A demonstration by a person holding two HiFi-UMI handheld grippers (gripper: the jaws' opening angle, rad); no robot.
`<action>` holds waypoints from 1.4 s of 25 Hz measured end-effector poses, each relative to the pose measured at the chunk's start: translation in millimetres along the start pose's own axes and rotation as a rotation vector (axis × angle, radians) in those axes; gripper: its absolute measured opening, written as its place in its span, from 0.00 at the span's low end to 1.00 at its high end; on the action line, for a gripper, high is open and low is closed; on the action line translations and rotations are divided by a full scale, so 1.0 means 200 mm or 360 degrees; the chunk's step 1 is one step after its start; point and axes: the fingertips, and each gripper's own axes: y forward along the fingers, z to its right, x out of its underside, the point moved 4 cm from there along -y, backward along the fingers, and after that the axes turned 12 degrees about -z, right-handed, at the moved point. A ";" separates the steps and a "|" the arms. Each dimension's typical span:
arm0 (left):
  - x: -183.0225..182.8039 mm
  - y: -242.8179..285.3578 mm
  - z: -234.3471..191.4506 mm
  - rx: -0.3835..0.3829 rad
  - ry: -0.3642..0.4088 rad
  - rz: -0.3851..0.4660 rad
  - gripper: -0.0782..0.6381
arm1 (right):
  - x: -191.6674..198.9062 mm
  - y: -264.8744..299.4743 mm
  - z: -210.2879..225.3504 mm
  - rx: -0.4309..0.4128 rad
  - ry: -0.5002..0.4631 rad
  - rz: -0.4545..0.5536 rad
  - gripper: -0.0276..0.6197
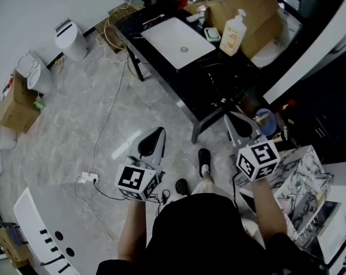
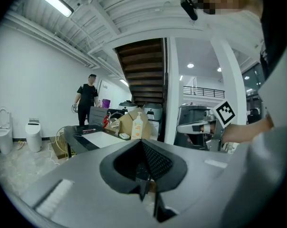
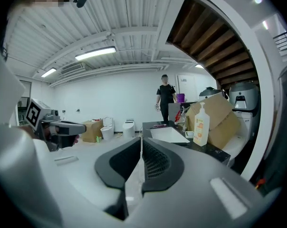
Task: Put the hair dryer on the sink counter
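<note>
Black counter (image 1: 187,90) with a white sink (image 1: 176,42) is seen ahead, but no hair dryer can be made out anywhere. The left gripper (image 1: 153,140) and right gripper (image 1: 243,125) are closed and empty, so the whole task is judged to remain.

left gripper (image 1: 156,136) and right gripper (image 1: 238,121) closed

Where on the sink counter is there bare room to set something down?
The near end of the black counter looks bare, between the white basin and the counter's near corner. Crowded beside the basin: soap dish, pump bottle, cardboard box. The far end holds small clutter.
</note>
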 end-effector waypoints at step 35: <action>-0.10 -0.20 0.22 0.0264 0.0164 0.0017 0.11 | 0.06 -0.60 -0.23 0.0105 0.0048 0.0143 0.06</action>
